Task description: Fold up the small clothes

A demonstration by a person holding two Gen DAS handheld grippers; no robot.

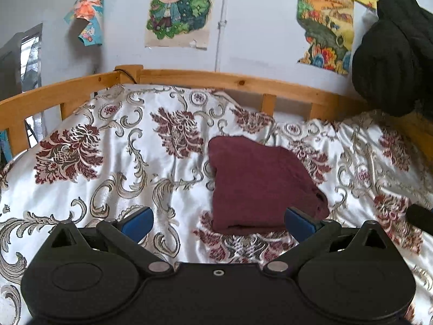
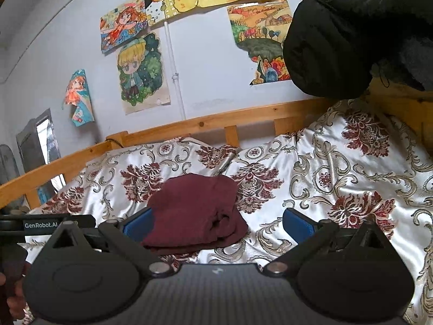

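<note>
Both grippers hover with jaws spread wide and empty: the left gripper [image 1: 217, 223] and right gripper [image 2: 216, 223]. The maroon garment [image 1: 259, 187] lies folded at frame centre on the floral bedspread [image 1: 108, 168]. I judge folding nearly finished; press edges flat gently, avoiding snagging the slippery satin.

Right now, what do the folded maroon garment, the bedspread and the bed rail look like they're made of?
Folded maroon garment: soft matte knit or jersey, probably; no sheen, rounded fold edges.
Bedspread: satin-like woven fabric, likely; glossy white ground with shiny creases and a maroon and grey floral pattern.
Bed rail: light wood, apparently pine with a clear finish; knots and grain show.
</note>
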